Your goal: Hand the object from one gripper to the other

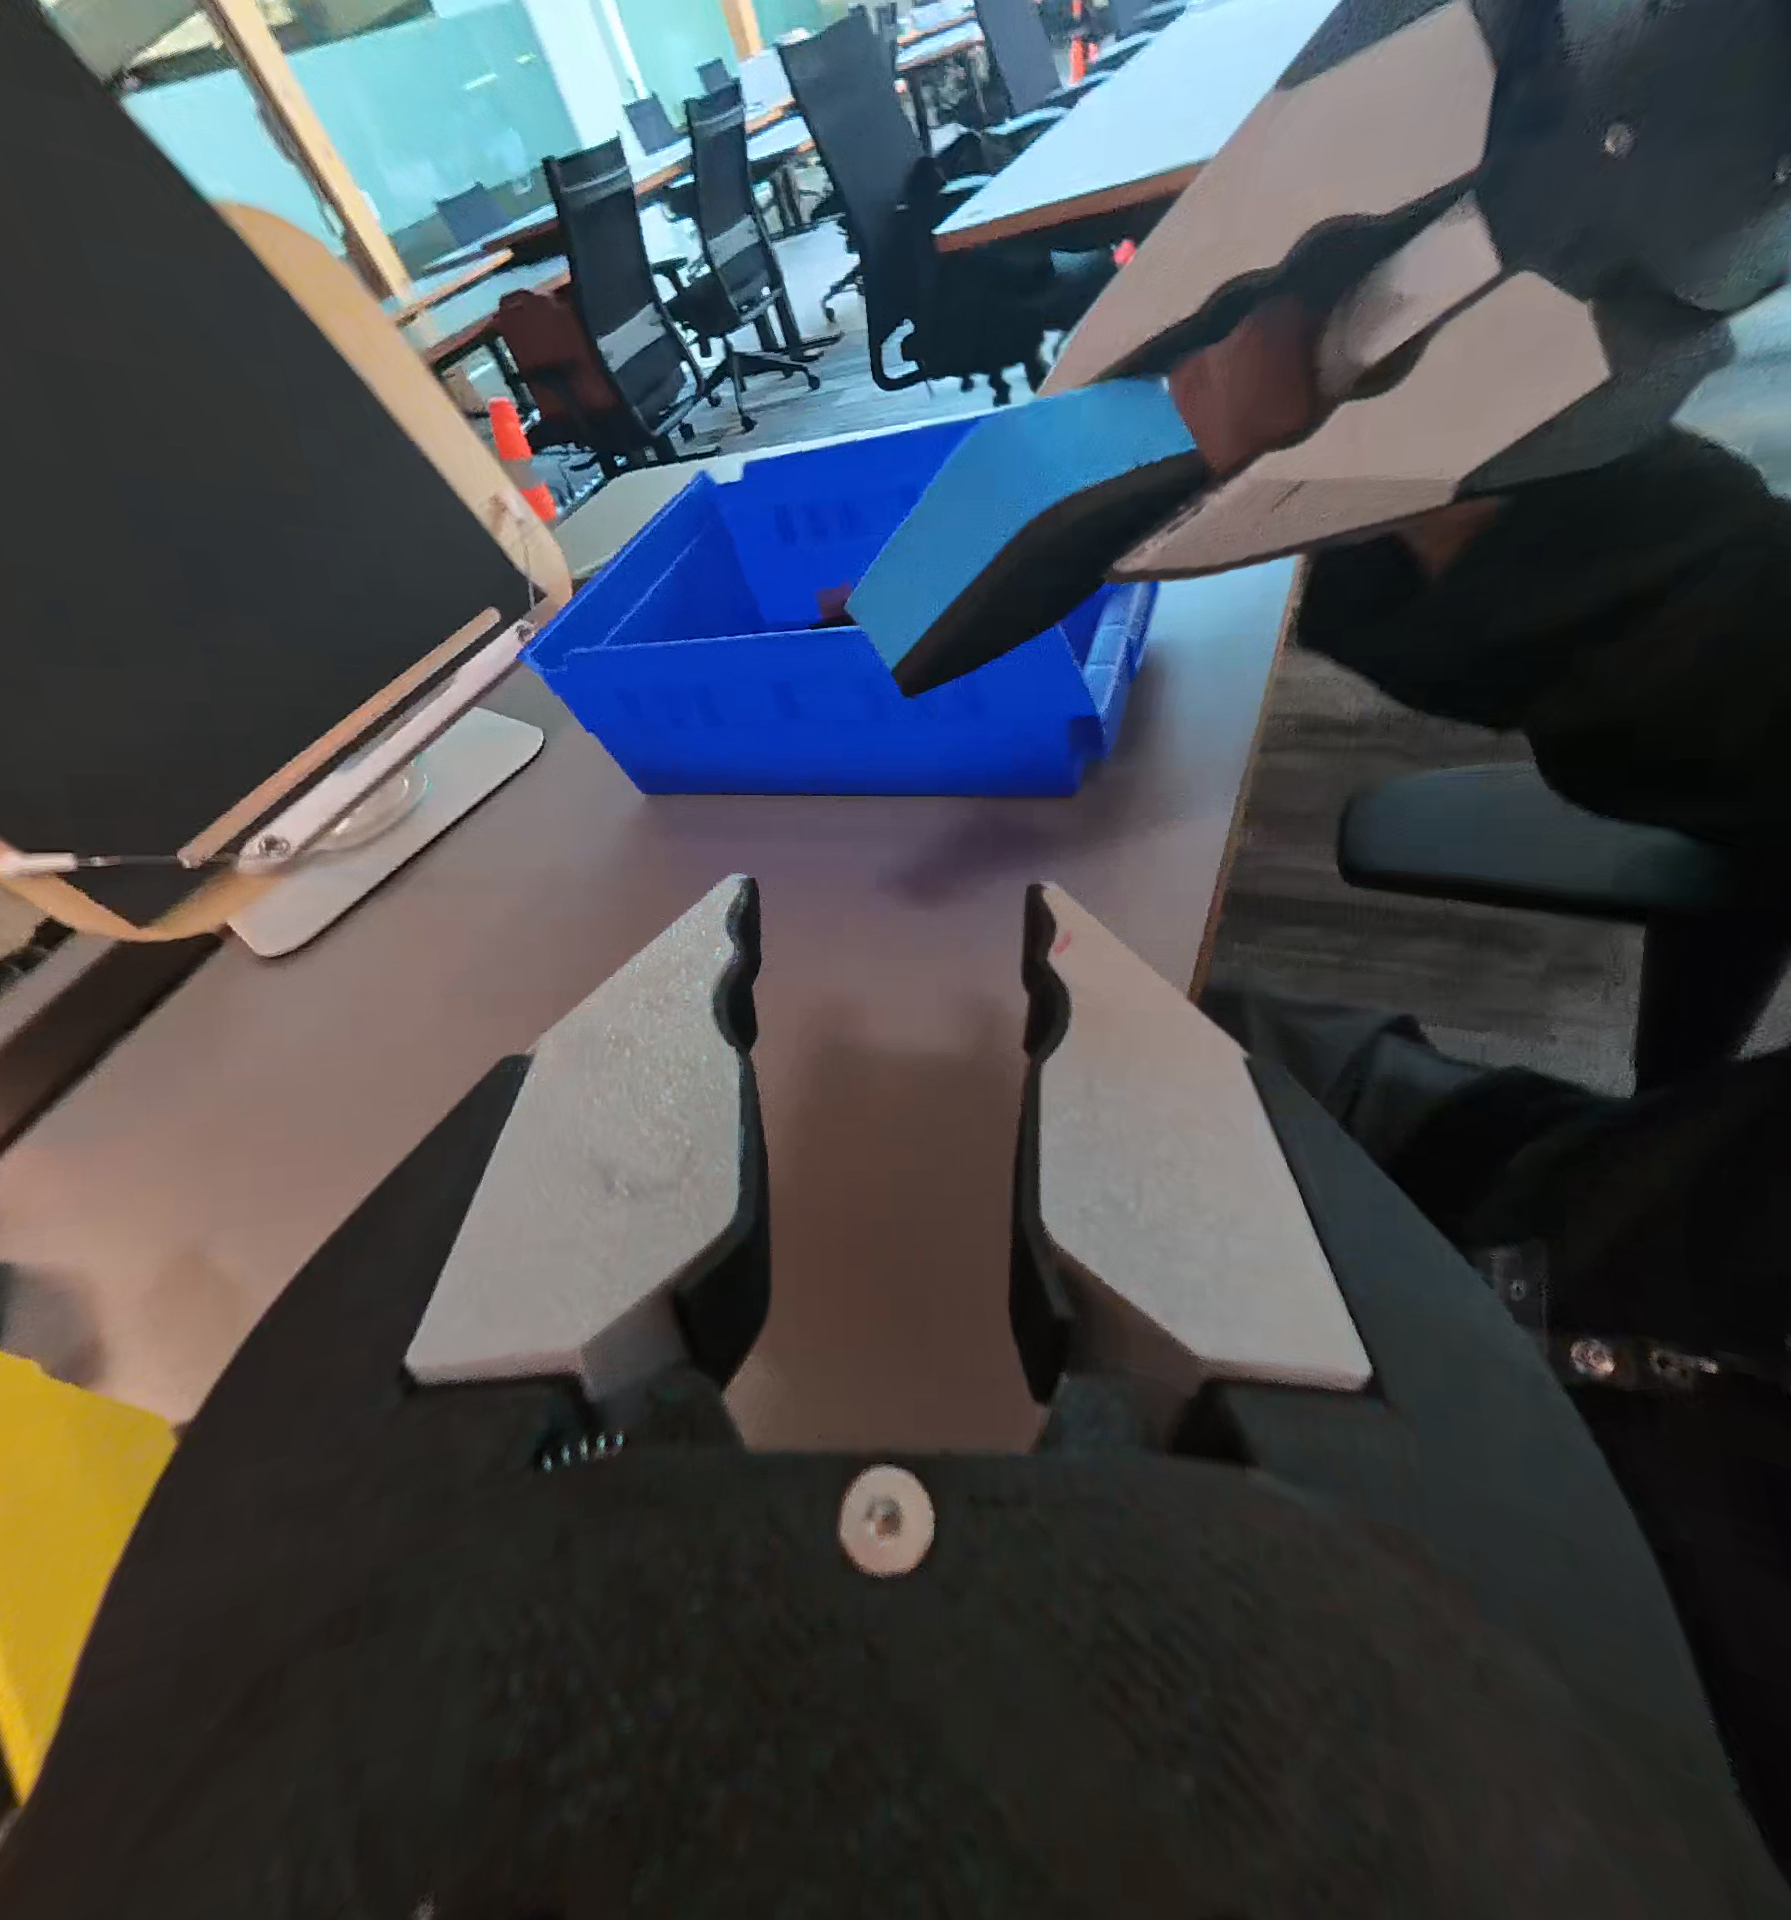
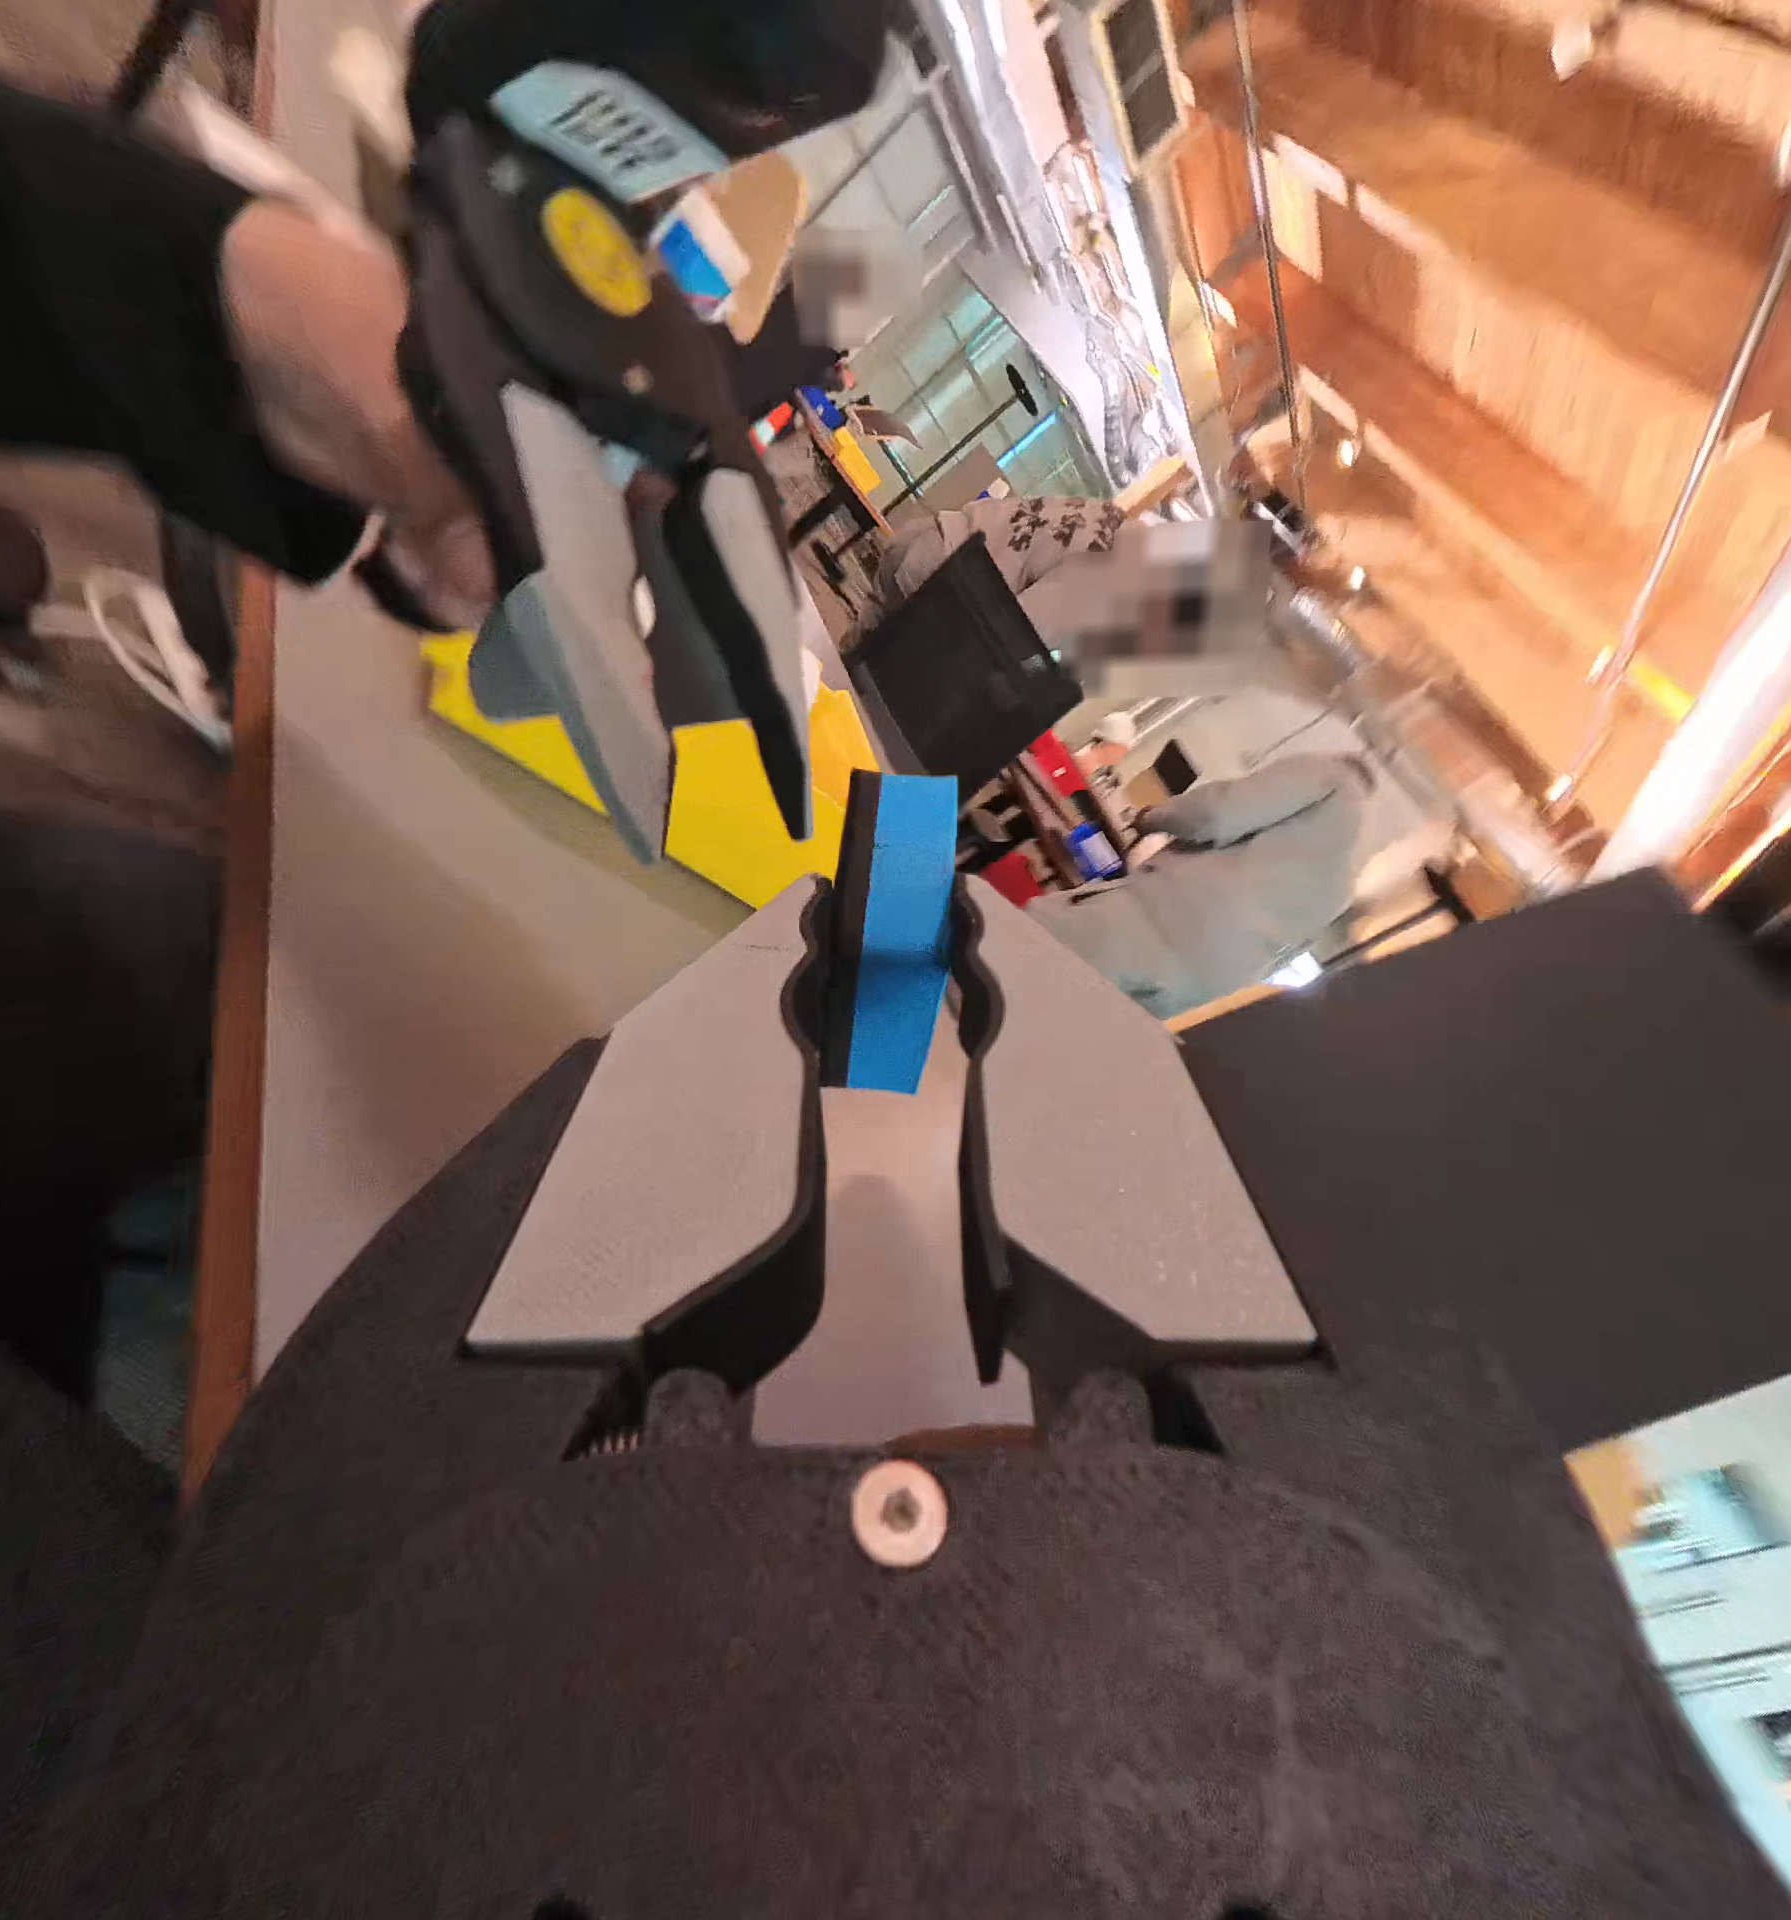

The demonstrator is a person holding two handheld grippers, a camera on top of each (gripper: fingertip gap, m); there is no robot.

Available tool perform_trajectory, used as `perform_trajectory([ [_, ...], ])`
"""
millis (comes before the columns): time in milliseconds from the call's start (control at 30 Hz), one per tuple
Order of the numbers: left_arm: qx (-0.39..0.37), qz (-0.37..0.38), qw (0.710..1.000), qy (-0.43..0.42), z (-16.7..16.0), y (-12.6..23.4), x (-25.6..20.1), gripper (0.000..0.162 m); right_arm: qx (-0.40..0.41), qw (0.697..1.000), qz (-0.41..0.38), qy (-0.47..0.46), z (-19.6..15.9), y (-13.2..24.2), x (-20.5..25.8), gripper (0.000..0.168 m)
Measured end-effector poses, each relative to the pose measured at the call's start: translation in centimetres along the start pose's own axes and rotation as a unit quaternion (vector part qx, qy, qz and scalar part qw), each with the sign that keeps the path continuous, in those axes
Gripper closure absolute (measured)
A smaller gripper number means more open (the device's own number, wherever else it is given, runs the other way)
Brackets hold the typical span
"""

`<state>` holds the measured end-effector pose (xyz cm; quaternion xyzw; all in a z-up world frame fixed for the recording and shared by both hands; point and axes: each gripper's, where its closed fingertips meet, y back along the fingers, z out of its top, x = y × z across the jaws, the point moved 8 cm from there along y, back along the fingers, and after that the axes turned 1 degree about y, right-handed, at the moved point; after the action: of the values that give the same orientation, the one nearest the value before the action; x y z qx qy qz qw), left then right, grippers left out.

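- The right gripper (image 2: 889,961) is squeezing a flat blue and black pad (image 2: 896,940). Both fingers press on its two flat sides, near one end.
- The left gripper (image 1: 891,961) has its fingers spread wide. Nothing is between them, only the brown table (image 1: 818,862) below.
- In the left wrist view the pad (image 1: 1016,530) is up in the air, ahead of the left gripper and off to its right. It hangs over the blue bin (image 1: 829,717).
- The pad's long side points out from the right gripper and slants down toward the bin. The free end is the low one.
- In the right wrist view the left gripper (image 2: 725,821) has its tips just beside the pad's free end. I think they are not touching it yet, but the picture is blurry there.
- The free end is the part the left gripper can take. It is the nearer one to that end.
- To take it, the left gripper should go up and to its right, turn to fit the flat sides, then squeeze.
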<state>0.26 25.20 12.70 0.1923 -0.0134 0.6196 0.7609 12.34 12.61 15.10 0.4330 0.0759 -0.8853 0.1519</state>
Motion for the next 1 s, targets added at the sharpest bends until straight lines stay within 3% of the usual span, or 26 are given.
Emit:
perform_trajectory([
  [133, -0.002, 0.003, 0.998, -0.069, 0.7, 0.2, -1.6, 0.113, 0.049, 0.985, -0.014, 0.165, 1.0, 0.9, 1.2, 0.149],
  [200, -0.011, 0.008, 0.995, -0.094, 1.0, 0.2, -2.3, 0.113, 0.056, 0.982, -0.002, 0.182, 1.2, 1.0, 1.6, 0.149],
  [467, -0.071, 0.012, 0.979, -0.189, 2.2, 0.6, -5.2, 0.127, -0.09, 0.988, 0.101, 0.073, 3.3, 2.7, 2.0, 0.149],
  [633, -0.099, -0.035, 0.981, -0.162, 2.5, 0.9, -6.3, 0.134, -0.144, 0.98, 0.133, 0.034, 4.0, 3.1, 2.2, 0.149],
  [833, -0.097, -0.058, 0.981, -0.157, 2.6, 1.0, -6.0, 0.141, -0.145, 0.976, 0.156, -0.037, 3.4, 3.2, 1.9, 0.148],
  [1000, -0.07, -0.052, 0.992, -0.09, 2.4, 0.5, -4.3, 0.142, -0.101, 0.984, 0.128, -0.066, 2.2, 2.6, 1.1, 0.141],
])
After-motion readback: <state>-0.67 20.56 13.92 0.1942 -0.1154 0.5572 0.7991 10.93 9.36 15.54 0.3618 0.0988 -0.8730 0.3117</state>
